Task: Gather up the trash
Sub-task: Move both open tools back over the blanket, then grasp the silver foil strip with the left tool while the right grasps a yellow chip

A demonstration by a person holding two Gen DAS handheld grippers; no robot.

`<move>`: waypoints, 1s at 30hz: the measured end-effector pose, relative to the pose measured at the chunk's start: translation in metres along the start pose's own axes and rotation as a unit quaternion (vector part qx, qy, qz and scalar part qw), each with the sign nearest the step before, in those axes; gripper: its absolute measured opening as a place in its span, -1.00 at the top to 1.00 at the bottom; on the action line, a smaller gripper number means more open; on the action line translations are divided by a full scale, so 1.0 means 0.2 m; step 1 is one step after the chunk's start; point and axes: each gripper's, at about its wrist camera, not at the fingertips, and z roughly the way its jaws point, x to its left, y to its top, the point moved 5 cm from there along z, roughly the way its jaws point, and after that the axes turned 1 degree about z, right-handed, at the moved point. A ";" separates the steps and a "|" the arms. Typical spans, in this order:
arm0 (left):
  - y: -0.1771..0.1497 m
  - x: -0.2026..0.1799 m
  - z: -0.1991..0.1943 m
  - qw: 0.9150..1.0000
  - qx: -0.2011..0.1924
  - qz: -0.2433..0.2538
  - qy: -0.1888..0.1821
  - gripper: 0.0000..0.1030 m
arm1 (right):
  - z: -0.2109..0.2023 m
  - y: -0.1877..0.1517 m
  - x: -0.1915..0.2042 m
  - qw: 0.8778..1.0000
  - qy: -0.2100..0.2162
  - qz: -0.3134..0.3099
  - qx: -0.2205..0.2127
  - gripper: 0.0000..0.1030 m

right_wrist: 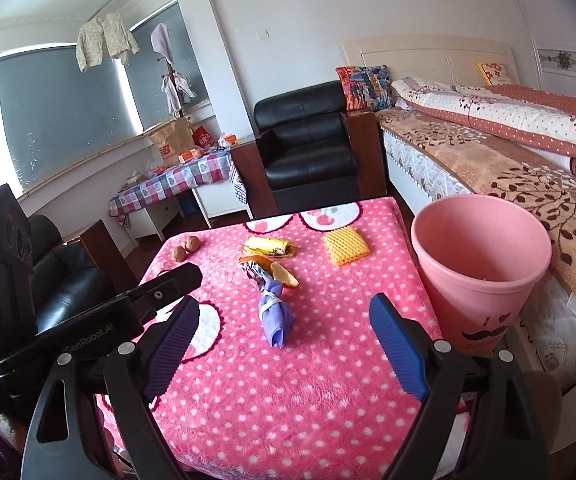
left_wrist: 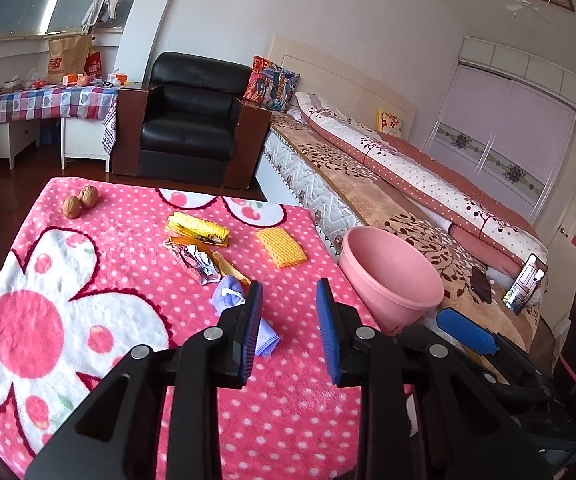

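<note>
Trash lies on the pink polka-dot blanket (left_wrist: pixel 296 420) (right_wrist: pixel 288 400): a purple foam net (left_wrist: pixel 227 298) (right_wrist: pixel 273 316), a crumpled silver wrapper (left_wrist: pixel 195 260) (right_wrist: pixel 253 272), an orange peel (left_wrist: pixel 229 268) (right_wrist: pixel 283 274), a yellow wrapper (left_wrist: pixel 197 228) (right_wrist: pixel 267 246) and an orange foam net (left_wrist: pixel 281 246) (right_wrist: pixel 346 246). A pink bin (left_wrist: pixel 392 276) (right_wrist: pixel 480 264) stands at the table's right edge. My left gripper (left_wrist: pixel 288 296) is open and empty, just right of the purple net. My right gripper (right_wrist: pixel 283 312) is open and empty, above the table's near part.
Two walnuts (left_wrist: pixel 79 202) (right_wrist: pixel 185 248) lie at the far left of the table. A black armchair (left_wrist: pixel 191 120) stands behind it, a bed (left_wrist: pixel 408 184) to the right. A second black chair (right_wrist: pixel 71 280) is left of the table.
</note>
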 end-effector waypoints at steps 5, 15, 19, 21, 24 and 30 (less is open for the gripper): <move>0.01 0.04 0.04 1.000 0.005 -0.004 0.015 0.46 | 0.08 0.00 0.00 1.000 -0.006 -0.001 0.023 -0.66; 0.09 0.33 0.00 0.997 -0.023 -0.035 0.067 0.46 | 0.22 0.00 0.01 0.998 -0.004 -0.031 0.056 -0.66; 0.06 0.45 0.05 0.994 0.006 -0.054 0.092 0.46 | 0.31 0.02 -0.02 0.997 0.000 -0.030 0.066 -0.62; 0.04 0.49 0.09 0.993 0.025 -0.067 0.092 0.46 | 0.34 0.02 -0.03 0.997 0.005 -0.031 0.072 -0.52; 0.01 0.51 0.14 0.992 0.047 -0.073 0.090 0.46 | 0.41 0.00 -0.04 0.995 0.019 -0.031 0.091 -0.39; 0.02 0.49 0.30 0.991 0.080 -0.073 0.076 0.46 | 0.51 -0.02 -0.07 0.992 0.039 -0.027 0.118 -0.09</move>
